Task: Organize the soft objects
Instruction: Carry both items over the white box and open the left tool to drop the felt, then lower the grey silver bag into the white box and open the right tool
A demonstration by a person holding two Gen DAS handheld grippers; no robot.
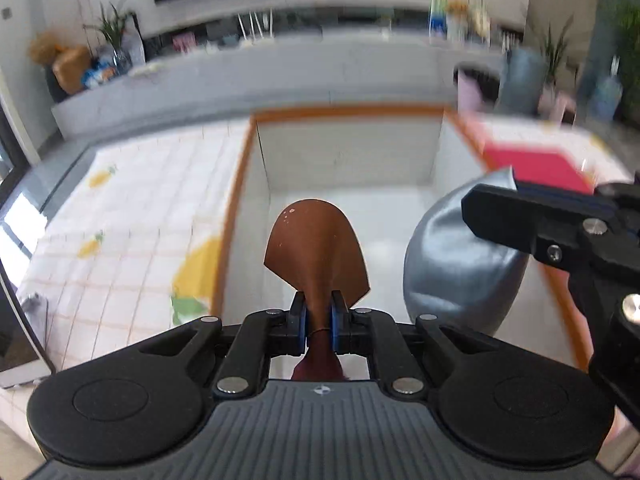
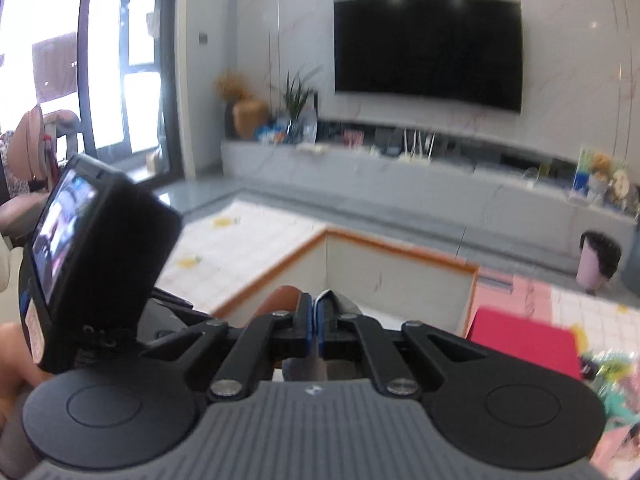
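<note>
My left gripper (image 1: pixel 319 318) is shut on the neck of a brown balloon (image 1: pixel 316 252), which hangs over a white box with an orange rim (image 1: pixel 240 184). My right gripper (image 2: pixel 314 320) is shut on a silver balloon (image 1: pixel 452 272); in the left wrist view that gripper (image 1: pixel 508 192) reaches in from the right and holds the silver balloon over the box's right side. In the right wrist view only a silver edge (image 2: pixel 340 300) and a bit of the brown balloon (image 2: pixel 280 300) show, with the box (image 2: pixel 400 276) beyond.
The box stands on a white tiled play mat with fruit prints (image 1: pixel 132 216). A red flat pad (image 1: pixel 536 168) lies right of the box. A grey TV bench (image 2: pixel 400 184) runs along the far wall. The left gripper's camera unit (image 2: pixel 96 264) is close at the right gripper's left.
</note>
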